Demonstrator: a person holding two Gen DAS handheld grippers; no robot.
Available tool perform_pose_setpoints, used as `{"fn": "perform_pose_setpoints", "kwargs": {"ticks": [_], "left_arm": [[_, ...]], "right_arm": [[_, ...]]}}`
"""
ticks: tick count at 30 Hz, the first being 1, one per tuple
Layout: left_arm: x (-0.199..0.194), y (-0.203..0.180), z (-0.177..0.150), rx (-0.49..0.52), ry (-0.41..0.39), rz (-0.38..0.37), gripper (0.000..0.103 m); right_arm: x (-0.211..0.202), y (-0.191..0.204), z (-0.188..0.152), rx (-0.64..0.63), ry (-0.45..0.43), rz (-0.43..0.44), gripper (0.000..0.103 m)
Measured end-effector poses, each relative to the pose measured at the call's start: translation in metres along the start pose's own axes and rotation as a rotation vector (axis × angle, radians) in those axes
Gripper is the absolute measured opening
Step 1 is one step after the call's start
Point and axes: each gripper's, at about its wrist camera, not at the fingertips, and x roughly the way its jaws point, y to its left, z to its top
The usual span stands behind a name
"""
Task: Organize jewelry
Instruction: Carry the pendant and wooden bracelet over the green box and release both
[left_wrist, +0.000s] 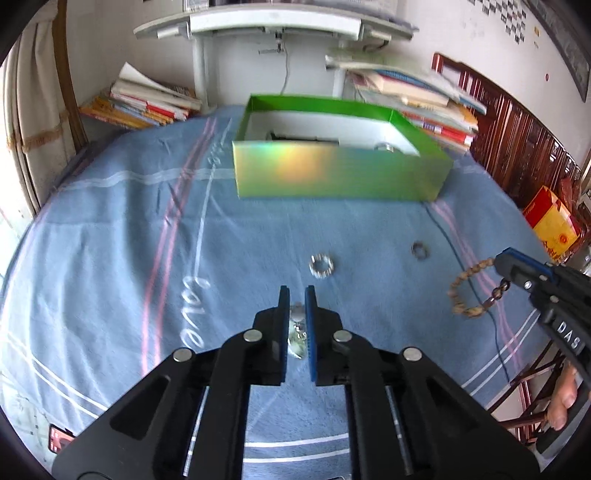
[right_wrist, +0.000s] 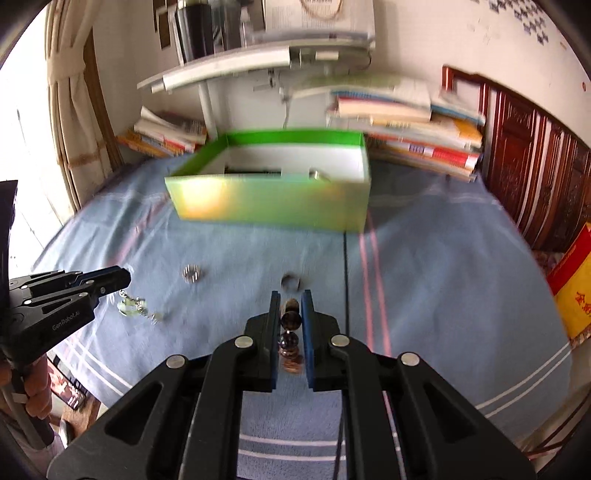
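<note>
Blue cloth with pink and white stripes (left_wrist: 122, 236) covers the bed on which everything lies, and a green box (left_wrist: 332, 173) with an iridescent front wall and white lining sits open toward its far side, in front of stacked books (left_wrist: 147, 103). The left gripper (left_wrist: 296, 299) is closed down on a pale, glassy pendant piece (left_wrist: 297, 332) that hangs between its blue-padded fingers; from the right wrist view the same piece (right_wrist: 131, 306) dangles from that gripper's tip, above the cloth. The right gripper (right_wrist: 290, 299) is pinched on a bracelet of brown beads (right_wrist: 290, 321), seen stacked between its pads; the left wrist view shows the bracelet (left_wrist: 469, 291) as a loop hanging from the gripper's tip, off the cloth. Two rings are loose on the cloth between the grippers and the box: a silver, studded one (left_wrist: 321, 265) just ahead of the left gripper, and a darker one (left_wrist: 420, 251) to its right, close in front of the right gripper. A dark cord (left_wrist: 454, 258) runs across the cloth near them.
</note>
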Motion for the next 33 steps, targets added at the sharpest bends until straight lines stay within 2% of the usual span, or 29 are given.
{"fn": "perform_pose_setpoints", "kwargs": {"ticks": [5,11,15,18,20,25,26,27,29,31,33], "left_arm": [[-0.014,-0.001,0.024,0.018,-0.028,-0.022,0.009],[-0.018,-0.006,0.085,0.065,-0.106,-0.006,0.009],[0.000,-0.005,0.135,0.057,-0.138,0.001,0.009],[0.027,-0.002,0.168,0.043,-0.147,0.018,0.009],[0.046,0.002,0.178,0.033,-0.128,0.031,0.009],[0.101,0.013,0.182,-0.017,-0.032,0.052,0.010],[0.107,0.015,0.181,-0.023,-0.029,0.057,0.013],[0.112,0.016,0.178,-0.026,-0.025,0.066,0.020],[0.113,0.017,0.171,-0.025,-0.025,0.080,0.031],[0.107,0.016,0.162,-0.013,-0.041,0.091,0.035],[0.092,0.014,0.149,-0.001,-0.070,0.098,0.045]], "right_arm": [[-0.006,-0.001,0.032,-0.016,-0.046,0.005,0.011],[0.015,-0.005,0.093,0.025,-0.092,0.053,0.011],[0.046,0.000,0.135,0.019,-0.114,0.024,0.011],[0.081,0.000,0.153,0.035,-0.073,0.006,0.011],[0.105,-0.001,0.158,0.037,-0.036,-0.006,0.011],[0.143,0.005,0.151,0.029,0.015,0.002,0.012],[0.143,0.005,0.149,0.029,0.013,0.002,0.016],[0.140,0.006,0.146,0.026,0.011,0.007,0.024],[0.130,0.008,0.139,0.010,-0.002,0.007,0.034],[0.118,0.010,0.131,-0.008,-0.020,-0.006,0.037],[0.104,0.010,0.120,-0.019,-0.030,-0.001,0.041]]}}
